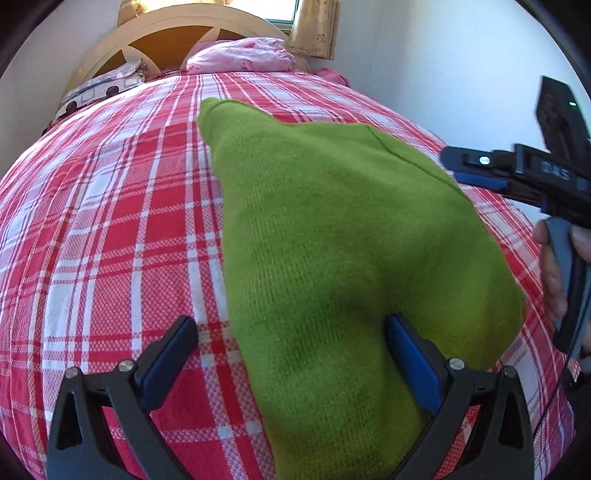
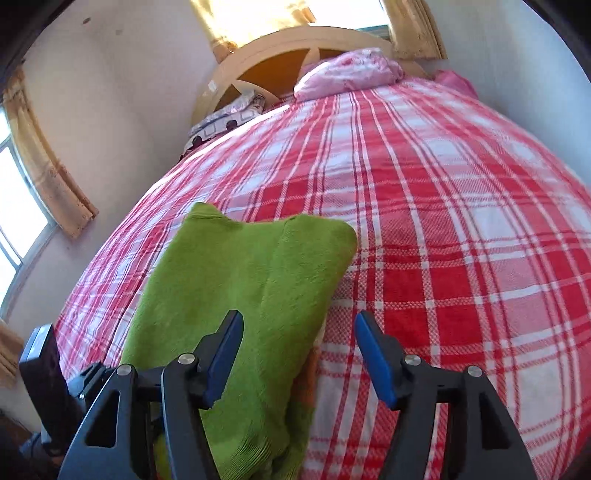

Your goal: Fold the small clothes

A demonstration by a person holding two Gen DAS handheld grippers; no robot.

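Between the spread fingers of the left gripper [image 1: 291, 332] lies the near end of a green knitted garment [image 1: 332, 229], under them and not pinched; the jaws stand wide. The right gripper [image 2: 299, 334] is likewise open, holding nothing, its left pad over the cloth's edge (whether it touches cannot be told). The garment is folded into a long shape, flat on the red-and-white checked bedspread [image 1: 110, 221], narrowing toward a pink pillow [image 1: 240, 55] by the headboard [image 1: 166, 33].
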